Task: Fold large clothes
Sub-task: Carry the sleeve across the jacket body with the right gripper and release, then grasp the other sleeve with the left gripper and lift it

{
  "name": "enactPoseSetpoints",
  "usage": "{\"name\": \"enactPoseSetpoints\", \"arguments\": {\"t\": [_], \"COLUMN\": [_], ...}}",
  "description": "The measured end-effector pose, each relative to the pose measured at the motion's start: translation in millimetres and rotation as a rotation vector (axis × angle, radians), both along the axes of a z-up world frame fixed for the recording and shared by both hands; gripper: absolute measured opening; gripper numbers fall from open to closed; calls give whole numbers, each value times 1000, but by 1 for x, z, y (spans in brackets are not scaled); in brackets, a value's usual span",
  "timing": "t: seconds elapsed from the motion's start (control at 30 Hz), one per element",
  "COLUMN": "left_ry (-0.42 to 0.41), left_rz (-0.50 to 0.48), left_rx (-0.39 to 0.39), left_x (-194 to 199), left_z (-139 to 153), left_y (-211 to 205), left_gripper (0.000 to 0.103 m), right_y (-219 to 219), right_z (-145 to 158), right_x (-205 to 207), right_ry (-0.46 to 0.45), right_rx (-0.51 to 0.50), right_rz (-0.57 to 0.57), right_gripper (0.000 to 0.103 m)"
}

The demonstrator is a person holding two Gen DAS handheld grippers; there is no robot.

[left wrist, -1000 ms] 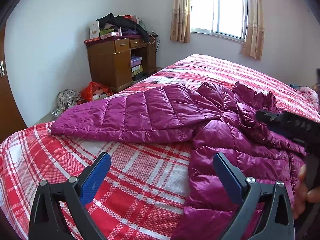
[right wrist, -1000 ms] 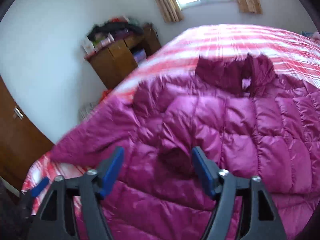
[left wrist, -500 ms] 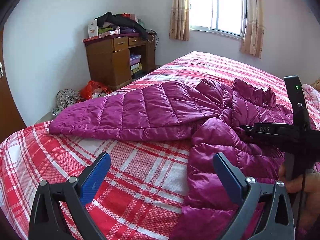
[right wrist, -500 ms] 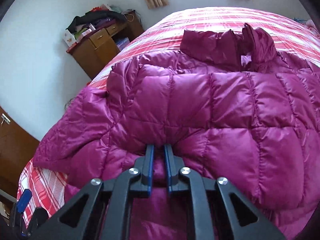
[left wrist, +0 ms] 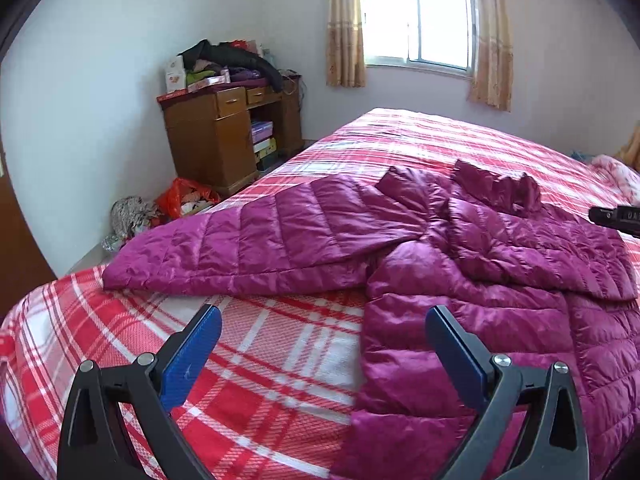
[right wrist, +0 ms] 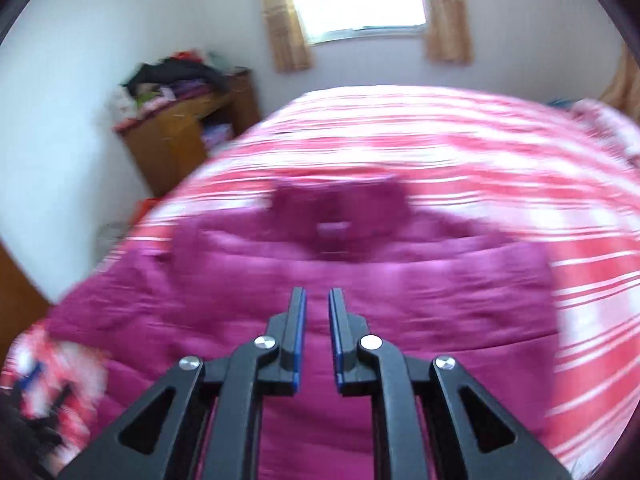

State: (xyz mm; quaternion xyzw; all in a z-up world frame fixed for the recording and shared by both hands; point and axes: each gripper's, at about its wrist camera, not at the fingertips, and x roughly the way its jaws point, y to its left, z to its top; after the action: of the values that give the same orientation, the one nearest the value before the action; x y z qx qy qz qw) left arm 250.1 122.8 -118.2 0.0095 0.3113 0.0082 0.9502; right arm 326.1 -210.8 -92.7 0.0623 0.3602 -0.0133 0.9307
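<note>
A magenta quilted puffer jacket (left wrist: 480,264) lies spread on the red plaid bed (left wrist: 260,360), one sleeve (left wrist: 248,248) stretched out to the left. My left gripper (left wrist: 322,344) is open and empty, low over the bed at the jacket's left hem. In the blurred right wrist view the jacket (right wrist: 360,280) lies below with its collar (right wrist: 340,204) at the far end. My right gripper (right wrist: 317,304) hovers above the jacket with its jaws nearly closed, a narrow gap between them and nothing held. Its black body (left wrist: 618,216) shows at the right edge of the left wrist view.
A wooden desk (left wrist: 224,140) piled with clothes and boxes stands against the far left wall. Bags and bundles (left wrist: 160,208) lie on the floor beside the bed. A curtained window (left wrist: 416,28) is in the far wall. A pink bundle (left wrist: 616,172) lies at the bed's far right.
My right gripper shut on a fold of the jacket half a second ago; now it has let go, lifted and is moving fast. The jacket's left front lies flatter. My left gripper stayed open.
</note>
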Motion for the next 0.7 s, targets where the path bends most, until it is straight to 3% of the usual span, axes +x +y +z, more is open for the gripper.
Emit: {"name": "enactPoseSetpoints", "arguments": {"t": [0.13, 0.3, 0.4, 0.53, 0.7], "left_ry": [-20, -42, 13, 71, 229], "left_rz": [-92, -97, -78, 4, 83], "left_rx": [36, 33, 23, 66, 66], "left_x": [12, 48, 79, 109, 132], "left_z": [24, 37, 26, 0, -46], "left_y": [-43, -93, -116, -133, -131], "left_gripper": [102, 102, 102, 102, 102], "right_y": [-56, -81, -81, -76, -72], "right_z": [-20, -59, -62, -62, -63], "right_x": [1, -1, -1, 1, 0], "right_ry": [69, 126, 107, 102, 89], "right_rx": [-27, 69, 53, 21, 8], "right_rz": [-108, -141, -133, -127, -129], "right_gripper": [15, 15, 15, 16, 18]}}
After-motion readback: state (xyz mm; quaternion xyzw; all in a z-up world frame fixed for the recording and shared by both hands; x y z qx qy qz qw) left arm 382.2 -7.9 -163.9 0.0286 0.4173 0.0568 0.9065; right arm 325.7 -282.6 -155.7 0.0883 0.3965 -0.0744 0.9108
